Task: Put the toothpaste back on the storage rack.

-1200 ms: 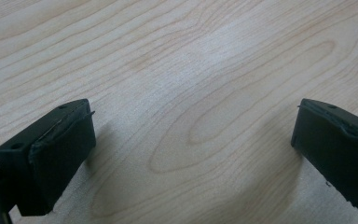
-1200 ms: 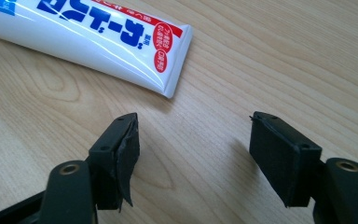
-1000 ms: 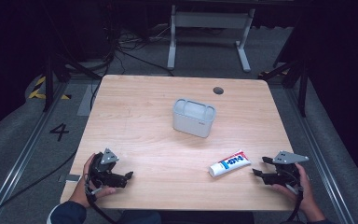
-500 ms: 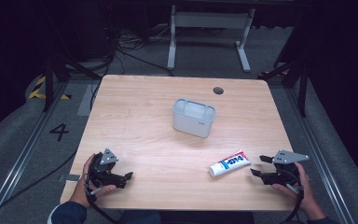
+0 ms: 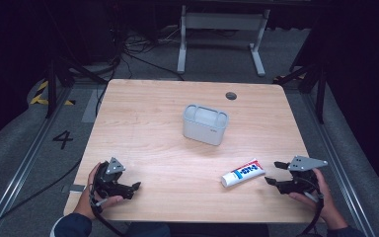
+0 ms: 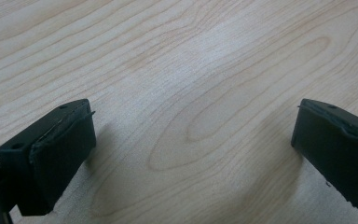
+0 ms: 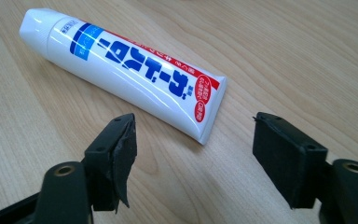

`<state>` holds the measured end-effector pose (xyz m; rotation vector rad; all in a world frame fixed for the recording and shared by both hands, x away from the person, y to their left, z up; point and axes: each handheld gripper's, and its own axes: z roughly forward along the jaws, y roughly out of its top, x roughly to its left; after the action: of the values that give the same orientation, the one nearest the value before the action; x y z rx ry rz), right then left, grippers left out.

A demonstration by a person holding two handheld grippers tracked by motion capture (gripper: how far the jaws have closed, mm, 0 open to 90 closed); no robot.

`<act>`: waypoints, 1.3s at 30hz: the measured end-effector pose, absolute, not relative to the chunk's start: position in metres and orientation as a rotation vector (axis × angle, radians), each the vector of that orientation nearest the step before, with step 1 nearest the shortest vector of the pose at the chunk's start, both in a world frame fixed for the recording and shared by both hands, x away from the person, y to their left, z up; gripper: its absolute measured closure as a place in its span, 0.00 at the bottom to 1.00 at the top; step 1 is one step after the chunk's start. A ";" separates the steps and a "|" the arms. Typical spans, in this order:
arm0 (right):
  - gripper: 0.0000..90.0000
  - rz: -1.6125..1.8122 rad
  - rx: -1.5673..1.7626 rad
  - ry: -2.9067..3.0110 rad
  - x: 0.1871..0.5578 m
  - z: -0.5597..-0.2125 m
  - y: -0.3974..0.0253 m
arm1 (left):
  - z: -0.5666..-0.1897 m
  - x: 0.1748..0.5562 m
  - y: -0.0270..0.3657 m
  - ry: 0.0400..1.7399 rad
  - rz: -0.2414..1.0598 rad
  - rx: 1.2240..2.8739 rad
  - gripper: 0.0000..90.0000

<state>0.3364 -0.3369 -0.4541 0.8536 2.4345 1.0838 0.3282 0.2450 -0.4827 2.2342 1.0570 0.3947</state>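
A white toothpaste tube point(image 5: 243, 173) with blue and red print lies flat on the wooden table point(image 5: 158, 128), front right. In the right gripper view the tube point(image 7: 121, 65) lies just ahead of the jaws, its crimped end nearest them. My right gripper point(image 5: 272, 173) is open, a short way right of the tube and not touching it. A grey open-topped container point(image 5: 205, 124) stands upright at the table's middle. My left gripper point(image 5: 134, 190) rests open at the front left corner, over bare wood point(image 6: 191, 126), holding nothing.
A round cable hole point(image 5: 231, 95) sits in the table's far side. A white metal frame point(image 5: 222, 29) and cables lie on the floor beyond the table. The number 4 point(image 5: 62, 139) is marked on the floor at the left.
The right gripper has shifted slightly. The left gripper, tube and container stay where they were.
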 end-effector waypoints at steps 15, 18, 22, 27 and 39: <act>0.54 1.028 0.821 2.470 0.337 -0.461 -0.334 | -0.483 0.329 0.245 1.055 0.400 2.233 0.00; 0.53 1.032 0.814 2.479 0.338 -0.459 -0.333 | -0.483 0.329 0.245 1.055 0.401 2.233 0.00; 0.50 1.025 0.788 2.495 0.339 -0.456 -0.330 | -0.483 0.329 0.245 1.054 0.402 2.231 0.00; 0.48 1.010 0.765 2.509 0.342 -0.452 -0.327 | -0.483 0.329 0.245 1.054 0.402 2.232 0.00; 0.50 0.932 0.794 2.522 0.348 -0.460 -0.328 | -0.483 0.329 0.245 1.051 0.402 2.233 0.00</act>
<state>0.3478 -0.3281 -0.4600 0.7935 2.5225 0.9319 0.3290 0.2449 -0.4828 2.2332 1.0512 0.4023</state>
